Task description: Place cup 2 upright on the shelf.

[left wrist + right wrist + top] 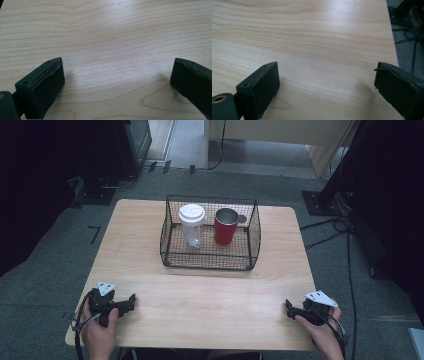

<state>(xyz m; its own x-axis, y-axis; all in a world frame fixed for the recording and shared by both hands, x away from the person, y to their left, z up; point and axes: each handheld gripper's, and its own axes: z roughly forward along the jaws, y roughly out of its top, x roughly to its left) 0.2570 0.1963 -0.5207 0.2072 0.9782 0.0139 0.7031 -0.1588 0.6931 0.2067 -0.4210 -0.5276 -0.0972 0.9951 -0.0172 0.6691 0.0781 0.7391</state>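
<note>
A black wire basket [210, 260] stands on the wooden table [200, 295] toward its far middle. Inside it are a clear cup with a white lid [192, 225] on the left and a red metal cup [225, 226] on the right, both upright. My left gripper [133, 301] rests at the table's near left corner, held by a hand; its jaws stand wide apart over bare wood [117, 75] with nothing between them. My right gripper [287, 308] rests at the near right corner, jaws also apart over bare wood [327, 75], empty.
Grey carpet surrounds the table. Cables [340, 227] trail on the floor at the right, beside a black stand base [322, 200]. Dark equipment [110, 155] stands at the back left. The table's right edge [392, 45] lies close to my right gripper.
</note>
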